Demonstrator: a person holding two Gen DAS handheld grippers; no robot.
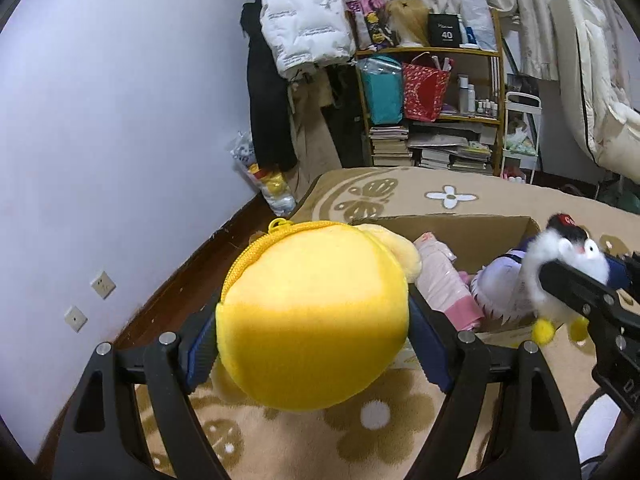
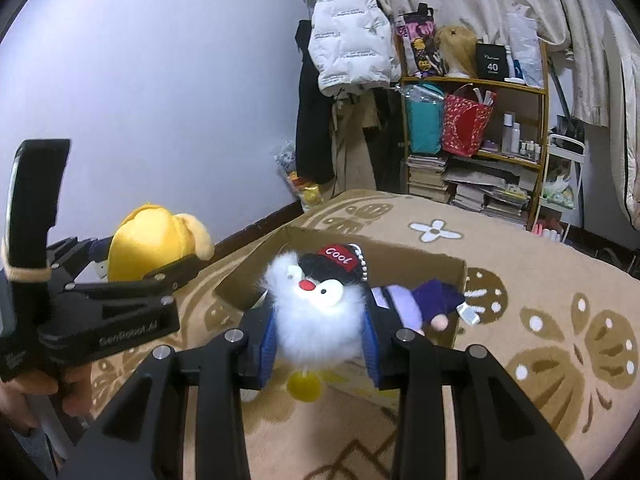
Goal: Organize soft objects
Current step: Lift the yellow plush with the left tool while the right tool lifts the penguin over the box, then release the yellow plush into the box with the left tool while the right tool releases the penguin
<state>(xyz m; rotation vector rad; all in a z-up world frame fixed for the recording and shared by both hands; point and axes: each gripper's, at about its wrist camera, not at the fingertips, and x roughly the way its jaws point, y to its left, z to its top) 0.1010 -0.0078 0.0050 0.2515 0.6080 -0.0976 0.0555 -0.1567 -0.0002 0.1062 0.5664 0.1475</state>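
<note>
My left gripper (image 1: pixel 312 324) is shut on a round yellow plush pouch (image 1: pixel 312 312) with a zipper, held in the air above the near-left corner of an open cardboard box (image 1: pixel 480 232). The right gripper (image 2: pixel 320 344) is shut on a fluffy white penguin toy (image 2: pixel 316 312) with a black cap and yellow feet, hanging over the box's (image 2: pixel 400 268) near edge. In the left wrist view the penguin (image 1: pixel 560 268) shows at the right, clamped by the right gripper (image 1: pixel 592 284). In the right wrist view the yellow pouch (image 2: pixel 148 244) sits at the left in the left gripper (image 2: pixel 160 268). Inside the box lie a pink soft item (image 1: pixel 444 276) and a purple-clothed doll (image 2: pixel 416 300).
The box rests on a beige flower-patterned blanket (image 2: pixel 520 280). Behind it stand a cluttered wooden shelf (image 1: pixel 432 92) with bags, bottles and stacked books, a white puffer jacket (image 1: pixel 304 20) and curtains. A pale wall (image 1: pixel 120 120) runs along the left. A hand (image 2: pixel 36 388) holds the left gripper.
</note>
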